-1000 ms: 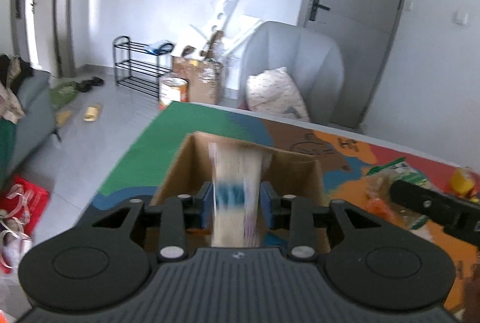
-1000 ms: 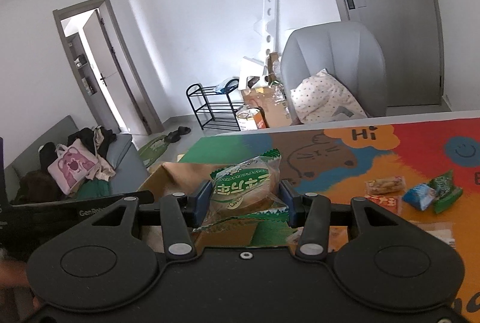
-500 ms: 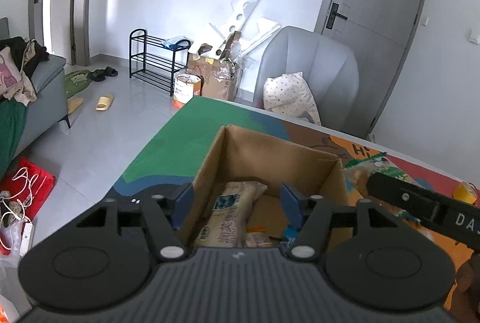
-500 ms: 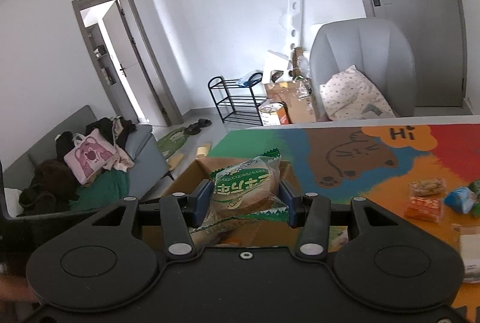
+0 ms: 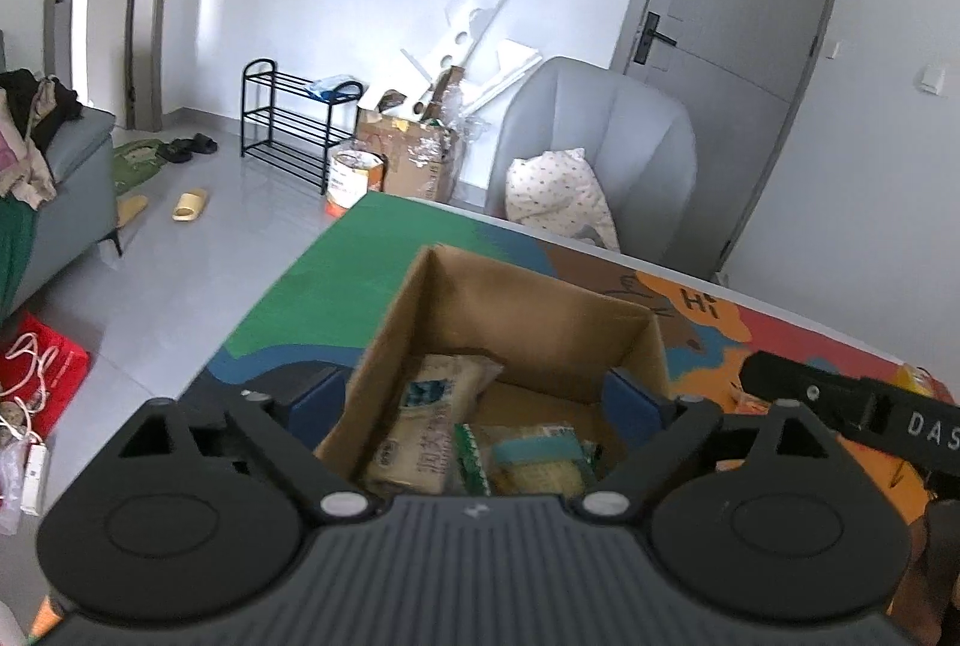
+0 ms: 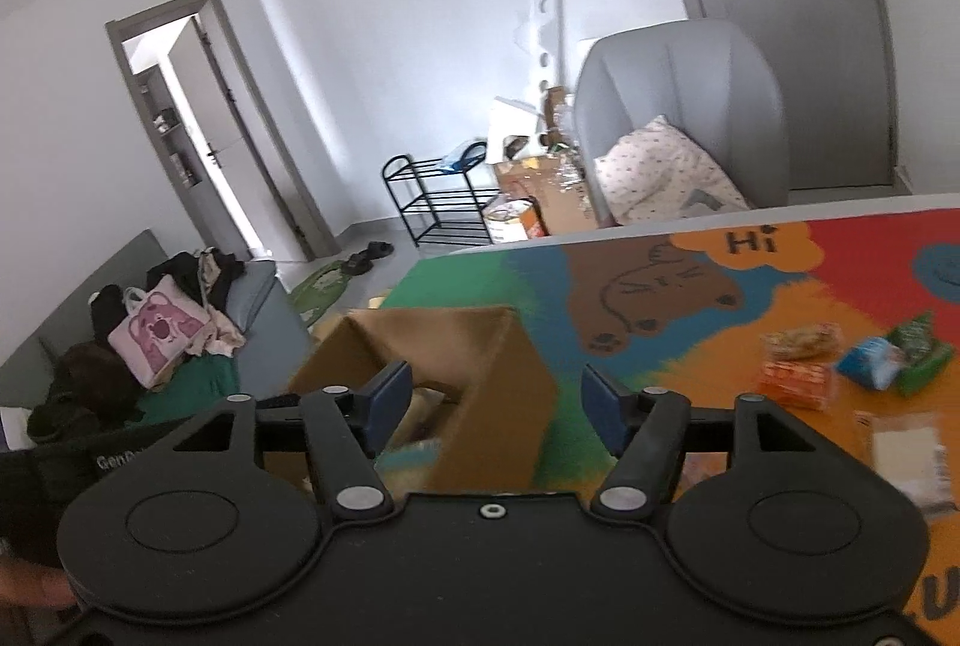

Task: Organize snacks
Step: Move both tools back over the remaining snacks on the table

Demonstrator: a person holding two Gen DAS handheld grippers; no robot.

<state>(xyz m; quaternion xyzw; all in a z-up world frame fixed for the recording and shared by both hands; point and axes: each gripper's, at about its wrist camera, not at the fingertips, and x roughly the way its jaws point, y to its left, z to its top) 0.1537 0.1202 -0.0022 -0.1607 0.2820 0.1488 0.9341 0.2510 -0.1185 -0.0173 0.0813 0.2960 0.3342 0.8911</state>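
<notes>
An open cardboard box (image 5: 510,322) stands on the colourful mat. A pale packet (image 5: 432,418) and a green-edged bread packet (image 5: 528,460) lie inside it. My left gripper (image 5: 474,397) hangs over the box's near side, its jaws opening wide with nothing held between them. My right gripper (image 6: 498,397) is over the box's (image 6: 480,346) right wall. Its jaws are opening too, and no packet is between them. It also shows as a black bar, the right gripper (image 5: 840,406), beside the box. Several loose snack packets (image 6: 792,382) lie on the mat to the right.
A play mat (image 6: 660,286) with a bear and "Hi" covers the table. Beyond its far edge stand a grey armchair (image 5: 594,147) with a cushion, a black shoe rack (image 5: 288,129) and cartons. A sofa (image 6: 180,346) piled with clothes stands at the left.
The left gripper let the pale packet drop into the box and spread wide. The right gripper let go of the green bread packet and shifted right over the box wall.
</notes>
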